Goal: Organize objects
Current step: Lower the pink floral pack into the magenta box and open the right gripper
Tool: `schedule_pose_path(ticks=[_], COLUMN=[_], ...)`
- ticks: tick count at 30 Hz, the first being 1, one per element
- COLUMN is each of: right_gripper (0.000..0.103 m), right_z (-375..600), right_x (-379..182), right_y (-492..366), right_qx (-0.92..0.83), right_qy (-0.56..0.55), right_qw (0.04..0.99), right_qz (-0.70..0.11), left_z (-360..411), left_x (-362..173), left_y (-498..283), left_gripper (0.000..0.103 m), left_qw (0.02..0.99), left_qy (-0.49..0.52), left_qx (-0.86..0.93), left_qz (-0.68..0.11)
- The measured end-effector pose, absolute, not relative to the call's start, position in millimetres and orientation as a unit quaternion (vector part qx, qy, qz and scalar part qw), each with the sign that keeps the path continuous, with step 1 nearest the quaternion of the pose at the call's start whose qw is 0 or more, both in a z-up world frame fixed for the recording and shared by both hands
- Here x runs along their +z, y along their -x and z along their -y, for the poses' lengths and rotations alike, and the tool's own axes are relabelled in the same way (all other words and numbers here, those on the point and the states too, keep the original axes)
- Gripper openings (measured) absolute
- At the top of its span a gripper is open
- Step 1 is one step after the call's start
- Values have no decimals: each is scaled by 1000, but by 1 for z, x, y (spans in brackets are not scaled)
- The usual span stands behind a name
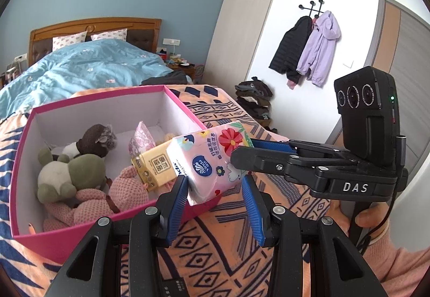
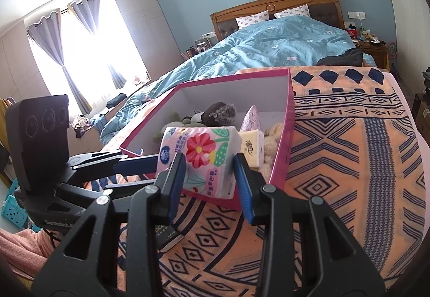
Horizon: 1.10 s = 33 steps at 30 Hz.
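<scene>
Left jaws (image 1: 215, 199): closed on the near end of the pink tissue pack (image 1: 215, 162), my left pad flat against its side; the right pad's contact I cannot make out from my own camera.
Right jaws (image 2: 209, 184): clamped on the same pack (image 2: 200, 160), one blue pad on each side, the flower print showing between them.
Tissue pack: up in the air, carried by both pairs of jaws at once, hanging over the near rim of the pink box (image 1: 24, 189).
Yellow pack (image 1: 156, 165): just beyond my left jaws, butted against the pink pack's far end, tilted down into the box.
Box contents: ahead of the jaws, a green-eared plush (image 1: 70, 176), a pink knitted toy (image 1: 126, 189) and a brown plush (image 1: 96, 138) lying together on the white floor of the box.
Box position: sits on the orange patterned blanket (image 2: 349, 162) on the bed, right in front of both jaws.
Beyond: blue duvet (image 2: 268, 47) farther up the bed.
</scene>
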State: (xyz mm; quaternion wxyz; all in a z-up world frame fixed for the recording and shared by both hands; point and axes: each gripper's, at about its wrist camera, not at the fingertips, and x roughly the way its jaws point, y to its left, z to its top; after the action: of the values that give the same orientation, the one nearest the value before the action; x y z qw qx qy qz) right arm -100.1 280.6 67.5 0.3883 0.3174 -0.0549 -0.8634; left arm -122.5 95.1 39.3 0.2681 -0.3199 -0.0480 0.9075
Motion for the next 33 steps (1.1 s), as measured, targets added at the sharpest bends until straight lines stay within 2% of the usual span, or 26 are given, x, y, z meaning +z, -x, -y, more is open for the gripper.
schedule_pose_path(ticks=[33], right_gripper=[40], right_z=[-259], right_x=[50], right_y=[147], right_qx=[-856], right_qy=[-359], right_qw=[368], right_qz=[51], left_z=[-86], left_x=[19], left_y=[176], left_gripper=[41], left_qw=[236], left_qy=[362], left_qx=[900], left_qz=[48])
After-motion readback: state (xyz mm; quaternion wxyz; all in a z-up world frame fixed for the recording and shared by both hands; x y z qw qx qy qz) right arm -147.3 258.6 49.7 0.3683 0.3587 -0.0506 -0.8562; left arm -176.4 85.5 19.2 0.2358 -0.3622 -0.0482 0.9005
